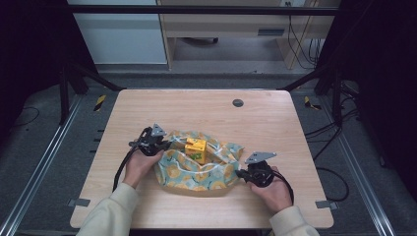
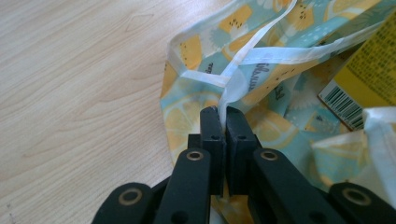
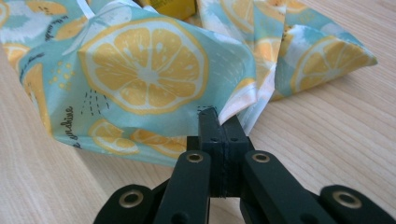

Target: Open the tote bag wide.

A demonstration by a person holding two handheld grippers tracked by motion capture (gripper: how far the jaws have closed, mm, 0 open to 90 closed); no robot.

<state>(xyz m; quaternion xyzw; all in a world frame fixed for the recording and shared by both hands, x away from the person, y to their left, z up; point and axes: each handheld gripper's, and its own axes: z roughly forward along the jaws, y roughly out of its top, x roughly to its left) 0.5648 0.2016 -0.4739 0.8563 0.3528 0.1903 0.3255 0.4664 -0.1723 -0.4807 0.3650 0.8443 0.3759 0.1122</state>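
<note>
**Bag pinched at both ends, carton in the middle**

While both grippers grip the lemon-print bag (image 1: 199, 167), it lies spread near the table's (image 1: 147, 108) front edge, its long axis running from about ten o'clock to four o'clock in the high view. The left gripper (image 1: 164, 145) sits at the bag's ten o'clock end; in the left gripper view its jaws are pressed together on the white drawstring tape (image 2: 231, 91) where it meets the bag's hem, the tape rising straight out at twelve o'clock from the tips. The right gripper (image 1: 239, 174) is at the four o'clock end; in the right gripper view its jaws are clamped on a fold of the printed cloth (image 3: 144, 74), which fans away toward eleven o'clock.

A yellow carton (image 1: 195, 150) stands on the cloth between the two grippers, nearer the left one, at about two o'clock from the left jaws.

As a judgement, the coming move turns on this line: the grip points lie at opposite ends of the long axis, so drawing them apart would tension the mouth, while lifting them together would cradle the carton. Since the carton sits off-centre toward the left hand, that side would likely take more of its weight.
</note>
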